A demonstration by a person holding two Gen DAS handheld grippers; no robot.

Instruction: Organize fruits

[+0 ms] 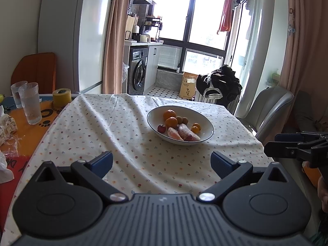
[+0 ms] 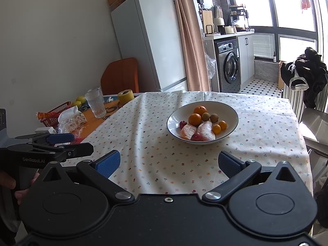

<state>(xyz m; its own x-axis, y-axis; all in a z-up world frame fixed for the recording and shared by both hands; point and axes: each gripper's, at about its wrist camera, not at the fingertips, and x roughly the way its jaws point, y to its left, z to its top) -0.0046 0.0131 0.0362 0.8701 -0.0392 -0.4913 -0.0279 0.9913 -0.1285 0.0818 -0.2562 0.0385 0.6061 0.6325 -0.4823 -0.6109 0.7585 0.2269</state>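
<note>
Your left gripper (image 1: 162, 162) and right gripper (image 2: 169, 163) both hover over the table's near edge, jaws spread wide and empty. The fruit bowl (image 2: 231, 110) sits mid-table, well apart from both.

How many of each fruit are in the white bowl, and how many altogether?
In the white bowl:
Big oranges: 2
Small orange kumquat-like fruits: 2
Brown round fruits: 2
Small red fruits: 2
Peeled citrus pieces: 2
Total: 10
</note>
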